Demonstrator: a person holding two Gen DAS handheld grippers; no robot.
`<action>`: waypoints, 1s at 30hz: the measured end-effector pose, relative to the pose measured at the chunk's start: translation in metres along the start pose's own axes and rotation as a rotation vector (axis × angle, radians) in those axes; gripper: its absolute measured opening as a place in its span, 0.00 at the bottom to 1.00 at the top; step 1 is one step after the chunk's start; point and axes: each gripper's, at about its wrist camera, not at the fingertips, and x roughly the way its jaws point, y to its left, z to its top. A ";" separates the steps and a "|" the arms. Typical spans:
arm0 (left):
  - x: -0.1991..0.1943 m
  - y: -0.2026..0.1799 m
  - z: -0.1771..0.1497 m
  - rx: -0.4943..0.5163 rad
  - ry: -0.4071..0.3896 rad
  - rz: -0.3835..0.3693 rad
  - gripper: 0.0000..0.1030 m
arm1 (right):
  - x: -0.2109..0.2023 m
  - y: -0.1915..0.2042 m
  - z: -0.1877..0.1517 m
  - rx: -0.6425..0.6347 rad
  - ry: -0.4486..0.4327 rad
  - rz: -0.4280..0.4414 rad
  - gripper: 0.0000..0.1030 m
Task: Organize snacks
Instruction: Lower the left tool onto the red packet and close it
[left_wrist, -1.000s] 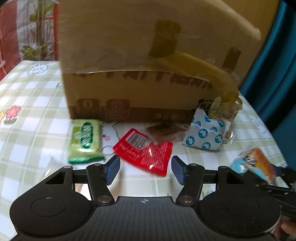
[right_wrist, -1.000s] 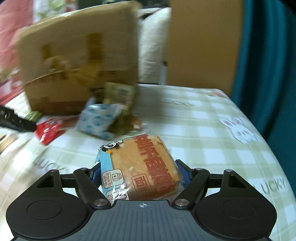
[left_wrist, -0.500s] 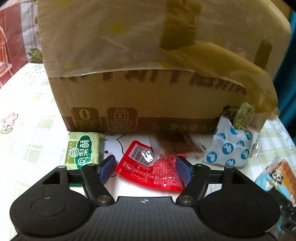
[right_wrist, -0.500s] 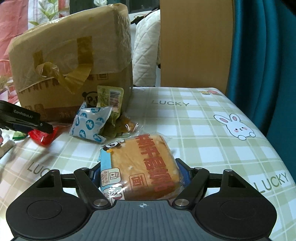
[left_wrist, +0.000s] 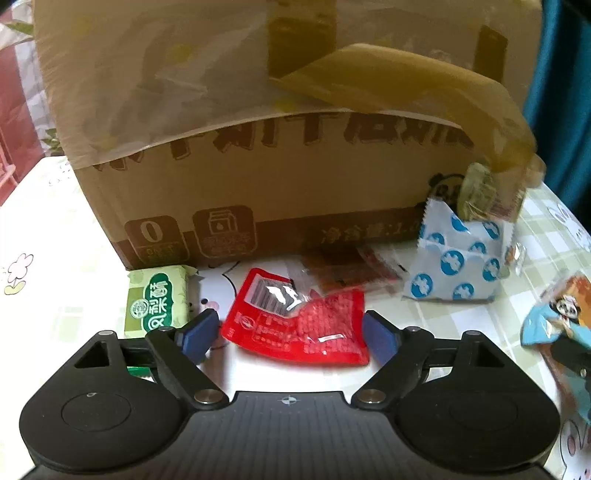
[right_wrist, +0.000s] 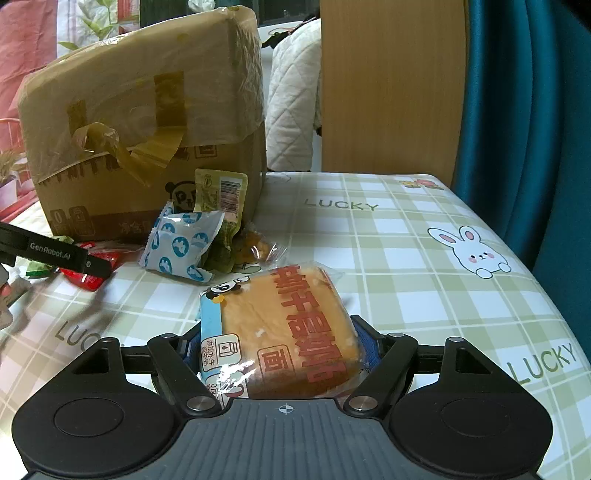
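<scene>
My left gripper is open, its blue pads on either side of a red snack packet lying on the table. A green packet lies to its left, a brown clear-wrapped snack behind it, and a white packet with blue dots to the right. My right gripper is shut on a wrapped bread cake with red lettering, held just above the table. The bread cake also shows at the right edge of the left wrist view.
A large taped cardboard box stands behind the snacks; it also shows in the right wrist view. A yellow-green packet leans on it. The checked tablecloth ends at a teal curtain on the right.
My left gripper has moved forward and down until its open pads flank the red packet. My right gripper has stayed shut on the bread cake and has become steady.
</scene>
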 end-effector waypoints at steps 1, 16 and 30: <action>-0.002 0.000 -0.002 0.006 -0.005 -0.004 0.79 | 0.000 0.000 0.000 0.000 0.000 0.000 0.70; -0.037 -0.002 -0.044 0.055 -0.009 -0.105 0.51 | 0.000 0.000 0.000 -0.001 0.000 -0.002 0.70; -0.038 0.038 -0.042 -0.208 0.079 -0.252 0.62 | 0.000 0.001 0.000 0.000 0.000 -0.003 0.70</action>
